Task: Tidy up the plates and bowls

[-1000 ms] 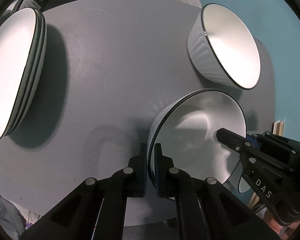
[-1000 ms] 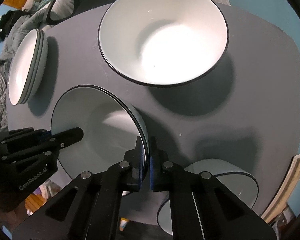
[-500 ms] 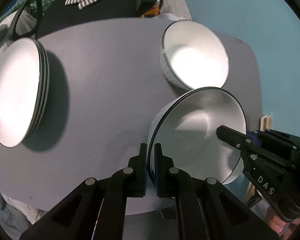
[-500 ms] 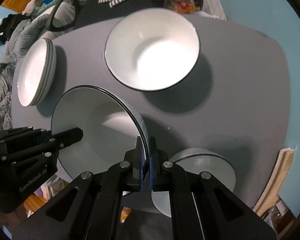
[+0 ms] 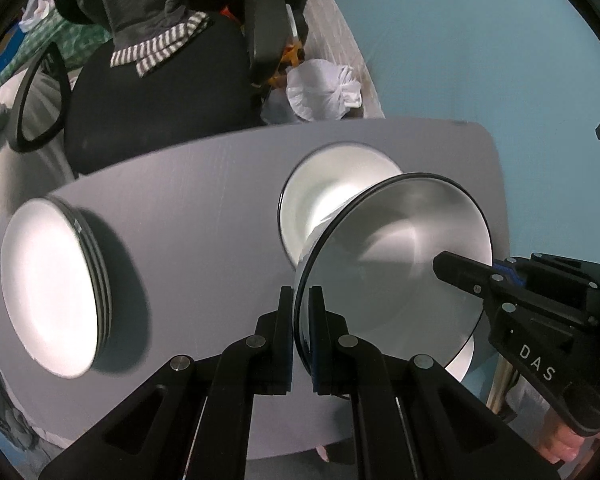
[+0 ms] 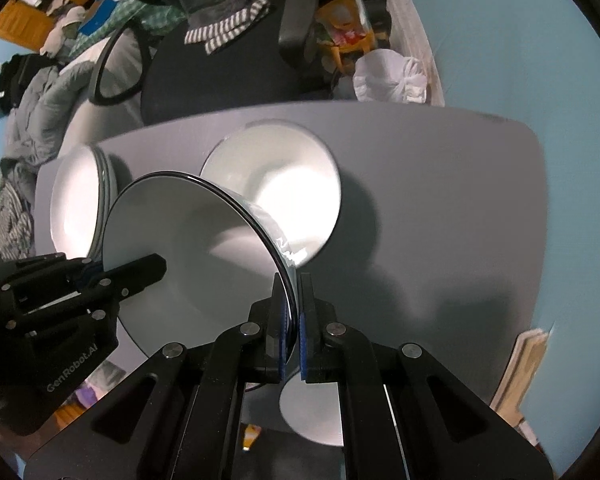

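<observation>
Both grippers have been lifting the held bowl (image 5: 388, 264) higher off the table (image 5: 204, 184), so the tabletop is looking smaller and the chair (image 5: 156, 92) is coming into view. From the left wrist, the left gripper (image 5: 300, 336) is pinching the bowl's near rim with narrow fingers while the right gripper (image 5: 472, 276) is clamping the far rim; a second bowl (image 5: 320, 196) is sitting behind, a third bowl (image 5: 462, 362) is peeking below, and one plate stack (image 5: 48, 280) is resting at left. From the right wrist, the right gripper (image 6: 294, 332) is gripping the held bowl (image 6: 196, 248), with the second bowl (image 6: 288, 184), third bowl (image 6: 312, 416) and plate stack (image 6: 80, 196) showing.
</observation>
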`<state>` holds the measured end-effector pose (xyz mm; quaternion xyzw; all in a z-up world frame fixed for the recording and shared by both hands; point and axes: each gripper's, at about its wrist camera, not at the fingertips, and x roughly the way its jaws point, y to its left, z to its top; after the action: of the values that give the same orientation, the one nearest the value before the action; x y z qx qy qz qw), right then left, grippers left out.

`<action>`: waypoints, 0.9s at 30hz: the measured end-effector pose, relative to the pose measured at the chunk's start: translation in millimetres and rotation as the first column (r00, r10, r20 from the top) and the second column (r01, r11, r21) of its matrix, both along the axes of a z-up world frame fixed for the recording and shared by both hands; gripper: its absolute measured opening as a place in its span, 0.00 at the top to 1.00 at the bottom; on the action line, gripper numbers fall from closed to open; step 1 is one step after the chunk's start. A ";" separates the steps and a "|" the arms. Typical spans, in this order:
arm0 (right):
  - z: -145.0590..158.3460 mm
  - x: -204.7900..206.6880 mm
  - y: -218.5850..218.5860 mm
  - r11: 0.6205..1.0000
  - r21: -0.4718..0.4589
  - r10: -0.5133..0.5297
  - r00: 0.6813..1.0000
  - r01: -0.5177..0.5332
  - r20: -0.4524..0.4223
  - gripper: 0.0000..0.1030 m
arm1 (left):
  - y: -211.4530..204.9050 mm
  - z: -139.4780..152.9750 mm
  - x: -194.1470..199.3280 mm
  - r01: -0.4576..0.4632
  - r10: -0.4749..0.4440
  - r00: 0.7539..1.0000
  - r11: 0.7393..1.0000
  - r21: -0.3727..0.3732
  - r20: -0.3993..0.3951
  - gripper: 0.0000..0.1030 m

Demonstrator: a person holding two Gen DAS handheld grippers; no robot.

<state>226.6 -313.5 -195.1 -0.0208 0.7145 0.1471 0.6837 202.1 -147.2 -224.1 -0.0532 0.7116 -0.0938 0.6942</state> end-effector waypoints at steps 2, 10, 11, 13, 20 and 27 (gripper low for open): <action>-2.4 7.1 0.3 1.000 -0.005 -0.004 1.000 0.004 -0.008 0.96 | -4.2 -7.4 8.4 0.000 0.000 1.000 1.000 0.000 -0.011 0.95; -24.3 33.7 3.1 1.000 -0.028 -0.010 0.998 0.008 -0.068 0.96 | -2.9 -27.3 30.5 0.006 -0.006 0.999 1.000 -0.001 -0.054 0.95; -25.8 34.4 2.8 1.000 -0.031 -0.009 0.997 0.007 -0.075 0.96 | -2.7 -30.3 31.5 0.004 -0.004 0.998 1.000 -0.001 -0.060 0.95; -29.4 34.8 2.0 0.999 -0.033 -0.009 0.996 0.006 -0.089 0.96 | -4.2 -33.0 31.2 0.006 -0.006 0.998 1.000 0.000 -0.068 0.95; -33.6 36.6 2.4 0.999 -0.041 -0.006 0.995 0.002 -0.098 0.96 | -7.5 -34.4 30.9 0.019 -0.018 0.997 1.000 0.014 -0.075 0.94; -33.5 41.9 2.0 0.999 -0.043 -0.016 0.992 0.011 -0.124 0.93 | -1.5 -34.7 35.7 0.021 -0.019 0.996 1.000 0.019 -0.086 0.94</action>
<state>268.4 -311.5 -228.6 -0.0211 0.7587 0.1282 0.6384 237.8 -148.7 -258.8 -0.0433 0.7421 -0.0912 0.6627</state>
